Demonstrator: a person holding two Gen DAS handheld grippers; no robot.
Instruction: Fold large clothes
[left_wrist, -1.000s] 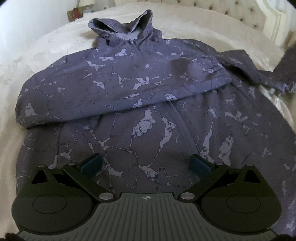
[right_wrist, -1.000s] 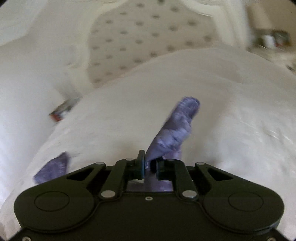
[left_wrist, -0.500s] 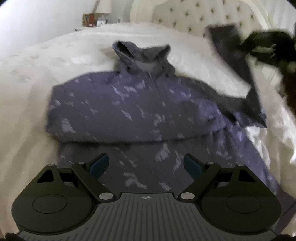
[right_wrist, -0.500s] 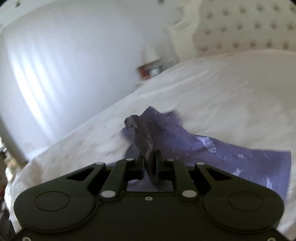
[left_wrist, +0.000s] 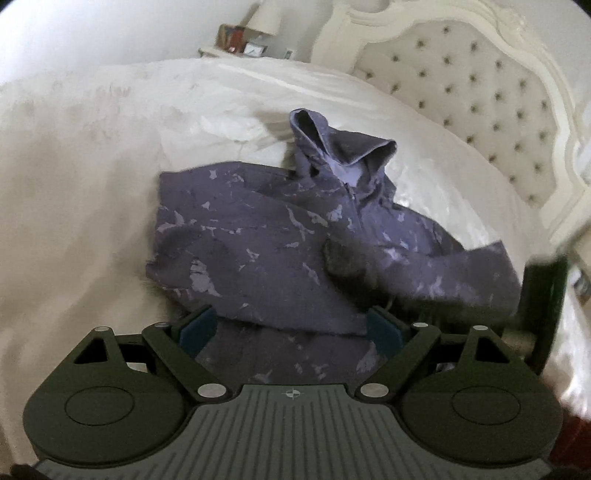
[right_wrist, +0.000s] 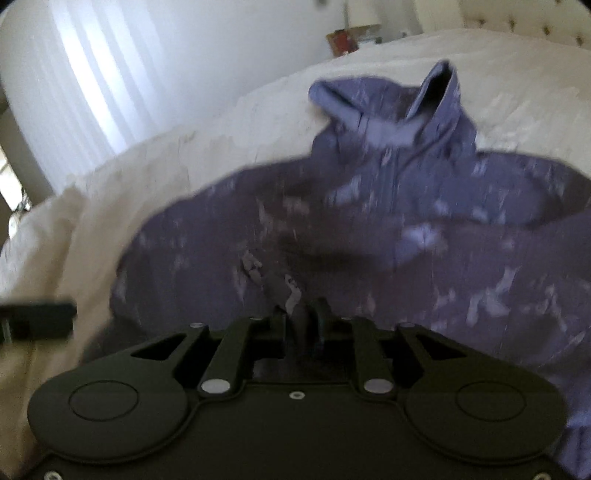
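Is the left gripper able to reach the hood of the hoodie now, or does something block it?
Probably yes. The left gripper is open and empty, over the near part of the hoodie. The hood lies uncovered at the far end, with only flat cloth between; it needs a reach forward.

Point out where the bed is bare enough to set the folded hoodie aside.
Bare bedspread lies left of the hoodie, from its folded edge to the bed's edge. A narrower strip runs between the hood and the headboard. It is crowded to the right, where the folded sleeve and the right gripper sit, its jaws opening with cloth between them.
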